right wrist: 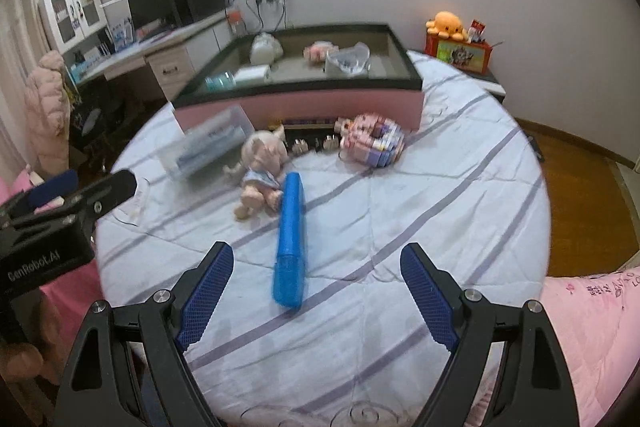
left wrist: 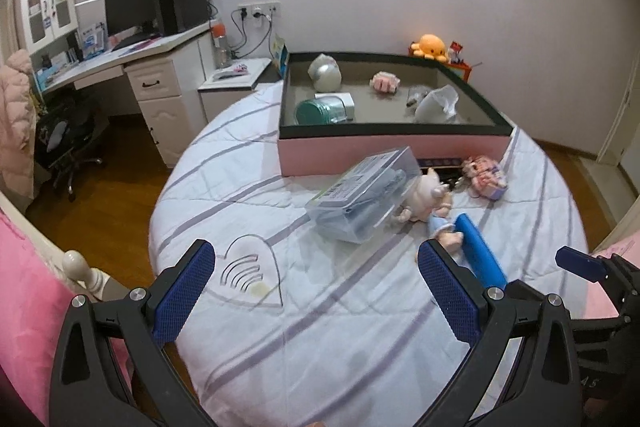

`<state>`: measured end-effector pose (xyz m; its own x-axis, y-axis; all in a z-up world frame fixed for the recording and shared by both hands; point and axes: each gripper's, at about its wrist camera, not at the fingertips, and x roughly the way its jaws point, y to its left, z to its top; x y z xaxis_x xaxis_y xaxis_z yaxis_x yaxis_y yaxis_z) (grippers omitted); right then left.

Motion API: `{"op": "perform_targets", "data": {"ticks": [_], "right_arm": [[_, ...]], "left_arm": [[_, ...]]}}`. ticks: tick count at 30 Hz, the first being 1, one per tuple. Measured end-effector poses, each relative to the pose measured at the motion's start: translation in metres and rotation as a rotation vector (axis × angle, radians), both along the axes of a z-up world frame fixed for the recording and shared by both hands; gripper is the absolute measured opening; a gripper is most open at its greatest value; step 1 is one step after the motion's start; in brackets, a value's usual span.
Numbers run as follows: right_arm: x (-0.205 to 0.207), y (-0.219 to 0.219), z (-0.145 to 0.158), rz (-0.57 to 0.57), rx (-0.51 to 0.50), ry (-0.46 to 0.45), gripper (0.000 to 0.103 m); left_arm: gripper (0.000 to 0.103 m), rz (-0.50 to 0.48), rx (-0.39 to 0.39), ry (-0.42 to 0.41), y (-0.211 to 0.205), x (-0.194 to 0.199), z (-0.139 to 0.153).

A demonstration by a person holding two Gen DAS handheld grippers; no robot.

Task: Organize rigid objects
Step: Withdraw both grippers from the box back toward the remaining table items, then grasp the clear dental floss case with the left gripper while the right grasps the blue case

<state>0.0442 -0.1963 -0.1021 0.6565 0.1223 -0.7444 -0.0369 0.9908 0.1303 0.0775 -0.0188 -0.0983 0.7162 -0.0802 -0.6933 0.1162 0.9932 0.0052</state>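
striped bed [right wrist: 440,187], pink tray [right wrist: 320,107], blue tube [right wrist: 290,239]

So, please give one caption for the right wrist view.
Open right tongs face a blue case on the striped bed.

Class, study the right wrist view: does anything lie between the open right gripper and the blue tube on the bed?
Nothing visible does. The right gripper, jaws spread, points at the blue tube, with only bare bedsheet before it. The doll lies beside the tube's far end, not in the path.
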Motion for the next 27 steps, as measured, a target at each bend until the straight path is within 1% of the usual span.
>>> {"op": "perform_targets", "data": {"ticks": [2, 4, 8, 13, 14, 16, 17, 18, 19, 20, 21, 22, 25, 26, 27], "right_arm": [[0.008, 0.000, -0.010, 0.003, -0.003, 0.022, 0.087], [0.014, 0.000, -0.018, 0.006, -0.007, 0.039, 0.087], [0.024, -0.001, -0.027, 0.010, -0.008, 0.060, 0.087], [0.035, 0.002, -0.035, 0.025, -0.019, 0.072, 0.087], [0.038, 0.003, -0.035, 0.028, -0.022, 0.073, 0.087], [0.042, 0.005, -0.036, 0.035, -0.031, 0.069, 0.086], [0.044, 0.006, -0.036, 0.040, -0.037, 0.068, 0.080], [0.046, 0.008, -0.037, 0.045, -0.045, 0.068, 0.075], [0.048, 0.009, -0.037, 0.048, -0.057, 0.065, 0.072], [0.049, 0.009, -0.037, 0.051, -0.068, 0.062, 0.066], [0.050, 0.010, -0.037, 0.057, -0.077, 0.060, 0.060], [0.050, 0.012, -0.037, 0.063, -0.091, 0.057, 0.057], [0.048, 0.013, -0.035, 0.077, -0.096, 0.049, 0.041], [0.047, 0.013, -0.035, 0.080, -0.097, 0.047, 0.033], [0.047, 0.013, -0.034, 0.084, -0.090, 0.046, 0.024]], "left_arm": [[0.103, -0.010, 0.012, 0.008, -0.002, 0.008, -0.008], [0.103, -0.021, 0.040, 0.013, -0.004, 0.017, -0.017], [0.103, -0.060, 0.086, 0.007, -0.010, 0.029, -0.025], [0.103, -0.140, 0.191, -0.037, -0.029, 0.042, -0.030], [0.103, -0.159, 0.226, -0.054, -0.035, 0.045, -0.032], [0.103, -0.188, 0.261, -0.084, -0.042, 0.050, -0.034], [0.102, -0.197, 0.264, -0.089, -0.043, 0.052, -0.034], [0.100, -0.207, 0.257, -0.085, -0.044, 0.056, -0.036], [0.091, -0.213, 0.235, -0.066, -0.044, 0.062, -0.037], [0.083, -0.219, 0.212, -0.048, -0.044, 0.065, -0.038], [0.067, -0.231, 0.157, -0.007, -0.041, 0.072, -0.039], [0.060, -0.233, 0.114, 0.026, -0.039, 0.076, -0.041], [0.057, -0.198, 0.042, 0.066, -0.032, 0.081, -0.044], [0.055, -0.189, 0.019, 0.074, -0.029, 0.081, -0.043], [0.052, -0.182, 0.003, 0.083, -0.026, 0.080, -0.043]]}}
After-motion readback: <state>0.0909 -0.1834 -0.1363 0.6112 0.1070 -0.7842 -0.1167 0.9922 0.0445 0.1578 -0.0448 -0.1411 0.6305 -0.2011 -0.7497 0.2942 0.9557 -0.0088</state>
